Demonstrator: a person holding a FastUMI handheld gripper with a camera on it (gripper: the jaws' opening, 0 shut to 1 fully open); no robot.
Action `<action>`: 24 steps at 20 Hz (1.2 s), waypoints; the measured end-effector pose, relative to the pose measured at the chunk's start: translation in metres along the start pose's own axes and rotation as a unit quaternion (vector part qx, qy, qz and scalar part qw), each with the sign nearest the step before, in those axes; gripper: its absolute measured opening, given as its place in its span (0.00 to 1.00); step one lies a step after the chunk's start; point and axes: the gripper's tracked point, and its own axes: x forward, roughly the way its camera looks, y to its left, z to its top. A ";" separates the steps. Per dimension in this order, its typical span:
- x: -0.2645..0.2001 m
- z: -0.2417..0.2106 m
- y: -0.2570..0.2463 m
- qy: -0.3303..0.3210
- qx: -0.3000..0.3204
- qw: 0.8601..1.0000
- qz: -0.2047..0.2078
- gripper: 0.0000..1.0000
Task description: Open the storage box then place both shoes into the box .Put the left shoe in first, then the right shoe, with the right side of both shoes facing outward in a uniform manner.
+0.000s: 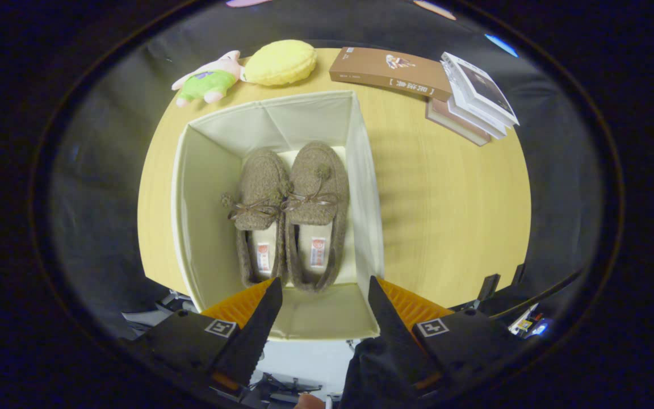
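Pale wood makes up the counter [452,227], a smooth light-yellow top with black cloth hanging behind and to both sides of it. Along its far edge lie a plush pig [209,79] in a green shirt, touching a round yellow cushion [280,61] beside it. Further along the same edge rests a brown book [386,71], and next to that a stack of books [474,99] fanned at a slant near the corner.

On the near part of the counter stands the storage box [205,187], a cream fabric cube with its top open and its walls upright. Inside, on the box floor, sit both shoes side by side and touching, toes pointing away from the camera. The left shoe [260,193] lies toward the middle of the box and the right shoe [318,187] close against the box wall on the book side. Both are brown knitted slippers with bow ties and small pompoms, pale insoles showing at the heels.

The hand-held gripper [325,298] hovers above the box's near rim, fingers spread apart and gripping nothing, the shoe heels just ahead of the fingertips.
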 end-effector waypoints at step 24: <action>-0.198 0.118 -0.195 -0.588 0.063 0.806 -0.026 0.97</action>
